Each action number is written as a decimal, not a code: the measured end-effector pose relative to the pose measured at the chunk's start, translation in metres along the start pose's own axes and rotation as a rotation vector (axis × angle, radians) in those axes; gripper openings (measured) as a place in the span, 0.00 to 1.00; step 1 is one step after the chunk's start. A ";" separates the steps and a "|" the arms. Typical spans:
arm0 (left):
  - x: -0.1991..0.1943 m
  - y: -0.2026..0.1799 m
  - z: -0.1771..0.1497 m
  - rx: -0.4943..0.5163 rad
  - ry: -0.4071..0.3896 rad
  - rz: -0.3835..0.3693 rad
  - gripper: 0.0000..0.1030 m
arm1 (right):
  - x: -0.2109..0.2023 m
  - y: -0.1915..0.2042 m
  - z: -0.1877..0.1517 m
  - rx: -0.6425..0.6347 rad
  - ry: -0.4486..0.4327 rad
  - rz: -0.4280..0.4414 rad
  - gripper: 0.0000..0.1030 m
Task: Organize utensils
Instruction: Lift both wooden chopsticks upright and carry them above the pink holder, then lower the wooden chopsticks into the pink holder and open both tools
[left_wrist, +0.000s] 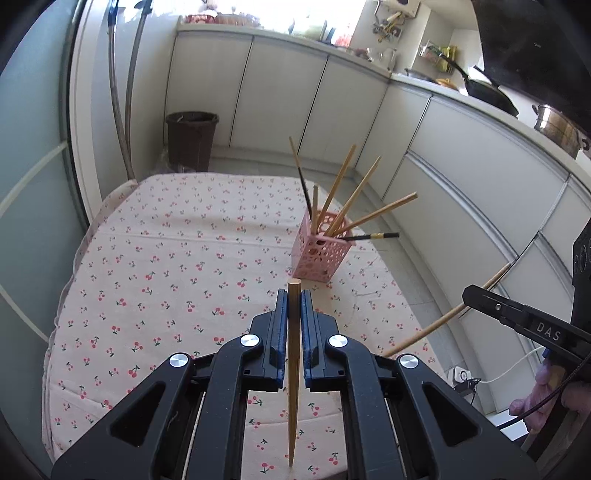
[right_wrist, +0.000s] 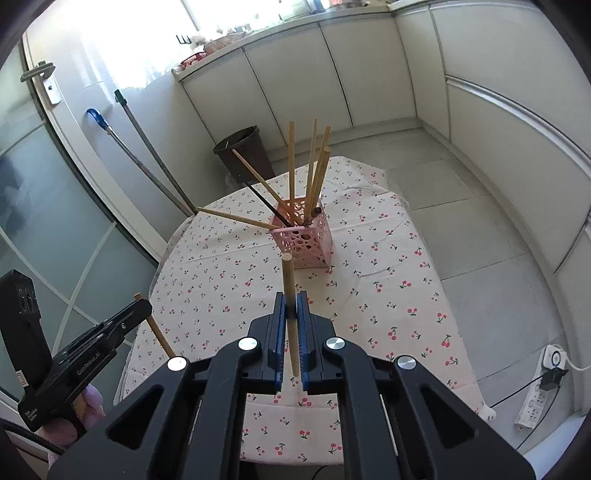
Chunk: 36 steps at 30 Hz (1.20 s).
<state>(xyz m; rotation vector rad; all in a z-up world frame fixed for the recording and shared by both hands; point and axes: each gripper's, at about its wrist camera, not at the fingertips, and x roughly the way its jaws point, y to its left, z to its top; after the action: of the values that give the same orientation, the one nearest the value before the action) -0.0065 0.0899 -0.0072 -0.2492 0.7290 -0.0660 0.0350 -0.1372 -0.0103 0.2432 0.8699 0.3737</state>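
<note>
left gripper (left_wrist: 294, 295): I've got it clamped on a bamboo chopstick (left_wrist: 293, 369)
right gripper (right_wrist: 291, 299): pinching another chopstick (right_wrist: 290, 314)
step: carrying both over
next: tip them into the pink holder (left_wrist: 319, 254), dodging the splayed sticks

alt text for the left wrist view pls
The left gripper is shut on a tapered wooden chopstick, held above a table under a cherry-print cloth. Beyond stands a pink perforated plastic holder with several chopsticks fanned out of it; at right, the right gripper holds another wooden chopstick.
</note>
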 end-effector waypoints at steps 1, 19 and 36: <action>-0.004 -0.001 0.002 -0.001 -0.013 -0.003 0.06 | -0.005 0.003 0.002 -0.011 -0.013 -0.004 0.06; -0.031 -0.047 0.131 0.007 -0.278 -0.034 0.06 | -0.084 0.022 0.082 -0.032 -0.250 0.080 0.06; 0.088 -0.090 0.183 0.033 -0.229 0.089 0.09 | -0.048 -0.021 0.089 0.050 -0.180 0.073 0.06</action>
<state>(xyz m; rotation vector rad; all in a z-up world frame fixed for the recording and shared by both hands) 0.1839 0.0270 0.0893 -0.1886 0.5104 0.0344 0.0810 -0.1809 0.0707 0.3504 0.6946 0.3917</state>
